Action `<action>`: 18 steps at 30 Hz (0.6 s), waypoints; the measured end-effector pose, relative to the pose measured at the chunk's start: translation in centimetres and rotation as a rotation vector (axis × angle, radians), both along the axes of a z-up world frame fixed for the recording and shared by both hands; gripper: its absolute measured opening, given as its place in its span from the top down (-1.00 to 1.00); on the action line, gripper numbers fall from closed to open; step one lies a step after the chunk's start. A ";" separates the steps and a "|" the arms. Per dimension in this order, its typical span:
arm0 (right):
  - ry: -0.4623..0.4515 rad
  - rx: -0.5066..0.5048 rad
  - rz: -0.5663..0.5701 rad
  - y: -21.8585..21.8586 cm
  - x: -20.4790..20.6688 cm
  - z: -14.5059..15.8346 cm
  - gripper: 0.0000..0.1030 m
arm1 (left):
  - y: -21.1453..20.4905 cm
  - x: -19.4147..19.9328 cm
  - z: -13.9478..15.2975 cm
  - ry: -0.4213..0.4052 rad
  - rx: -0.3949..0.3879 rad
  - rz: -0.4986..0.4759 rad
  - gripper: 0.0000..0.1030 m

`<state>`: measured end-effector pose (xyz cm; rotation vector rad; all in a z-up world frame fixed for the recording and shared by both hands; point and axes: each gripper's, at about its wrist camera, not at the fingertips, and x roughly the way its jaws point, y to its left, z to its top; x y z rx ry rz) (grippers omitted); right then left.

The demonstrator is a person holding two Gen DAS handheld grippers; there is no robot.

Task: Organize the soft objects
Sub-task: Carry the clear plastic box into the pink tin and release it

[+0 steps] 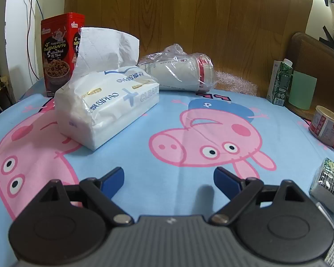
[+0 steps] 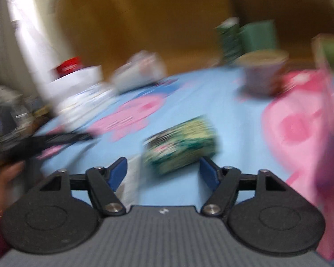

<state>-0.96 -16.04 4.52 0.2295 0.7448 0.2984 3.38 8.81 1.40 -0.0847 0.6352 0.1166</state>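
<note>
A white soft tissue pack (image 1: 106, 104) with a tissue sticking up lies on the blue pig-print cloth (image 1: 144, 155), ahead and left of my open, empty left gripper (image 1: 168, 176). A clear bag of stacked paper cups (image 1: 180, 71) lies behind it. A small green-patterned packet (image 1: 328, 183) lies at the right edge; in the blurred right wrist view this green packet (image 2: 181, 144) sits just ahead of my open, empty right gripper (image 2: 163, 171), between the fingertips' line and apart from them.
A red snack tin (image 1: 60, 49) stands at the back left. A green carton (image 1: 280, 82), a pale green cup (image 1: 301, 93) and a round can (image 1: 325, 125) stand at the right. A wooden board rises behind the table. The left gripper (image 2: 44, 142) shows dark at the right view's left.
</note>
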 end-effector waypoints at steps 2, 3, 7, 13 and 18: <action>0.013 0.048 -0.001 -0.1 -0.2 0.1 -0.50 | 0.1 0.0 0.0 -0.001 -0.005 -0.001 -0.76; 0.018 0.067 0.022 -0.1 -0.5 0.2 -0.51 | 0.1 0.0 0.0 0.000 -0.007 -0.002 -0.76; 0.005 0.041 0.123 0.9 -3.5 0.7 -0.54 | 0.1 0.1 0.0 -0.002 -0.009 -0.009 -0.76; -0.029 -0.126 0.278 4.8 -6.1 0.6 -0.69 | -0.1 0.0 0.0 -0.001 -0.003 -0.021 -0.76; -0.083 -0.217 0.320 5.8 -6.9 0.5 -0.17 | -1.0 -2.8 0.6 0.013 -0.081 -0.114 -0.70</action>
